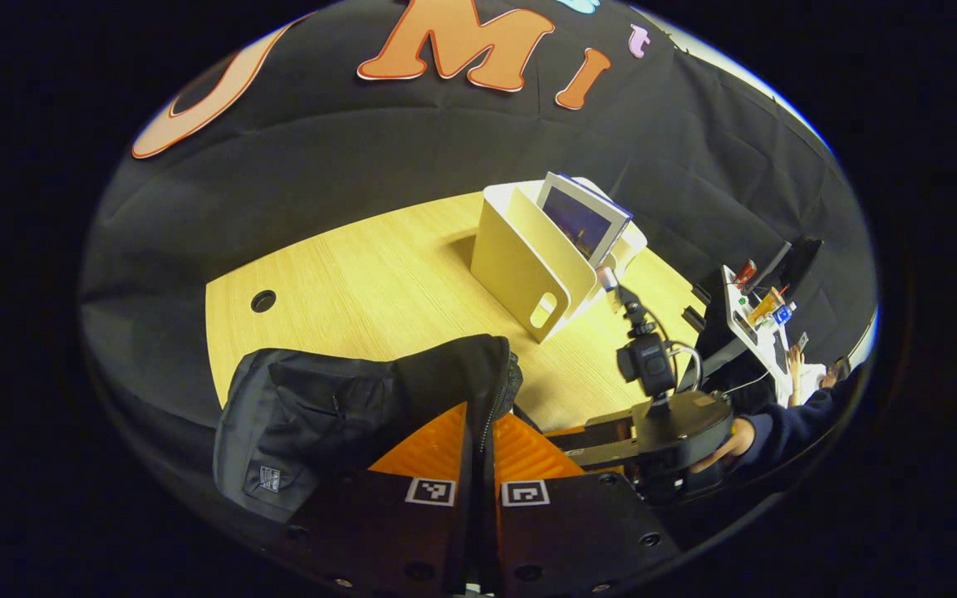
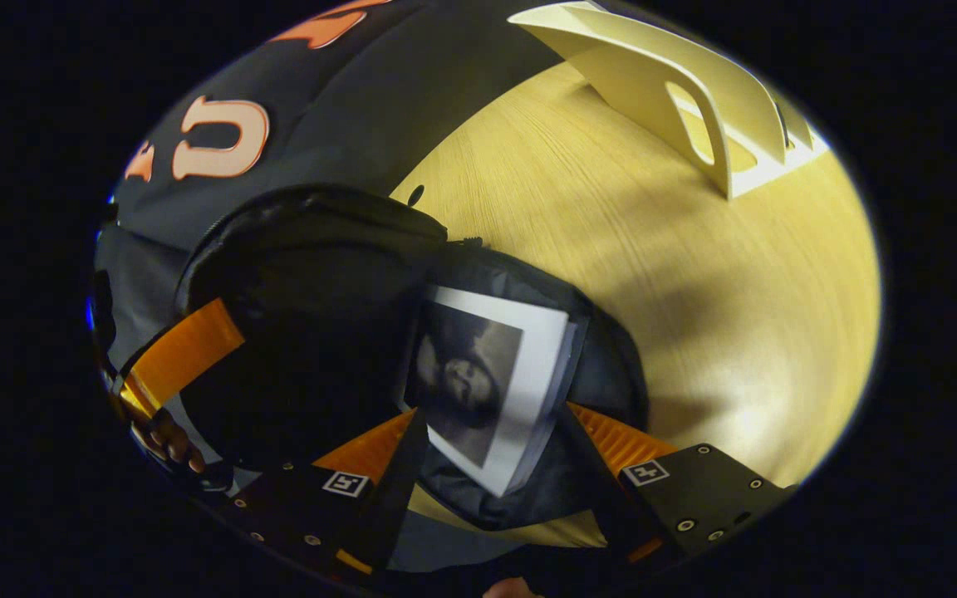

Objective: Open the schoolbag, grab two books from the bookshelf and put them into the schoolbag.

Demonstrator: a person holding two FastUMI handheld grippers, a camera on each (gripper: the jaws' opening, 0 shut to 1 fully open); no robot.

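Left gripper [image 1: 478,453] clenched on schoolbag [image 1: 321,407] rim; keep mouth held up. Right gripper [image 2: 491,444] spread, likely released, around book [image 2: 487,382] inside bag. Withdraw straight, then fetch second book [image 1: 582,218] from bookshelf [image 1: 520,266] on table [image 1: 362,282].

1. The black schoolbag [image 2: 304,274] sits open on the bench's near edge.
2. One book [image 2: 487,382], a grey photo cover, lies inside its mouth.
3. The cream bookshelf [image 1: 528,266] at 1 o'clock holds another book [image 1: 582,218], upright and tilted.
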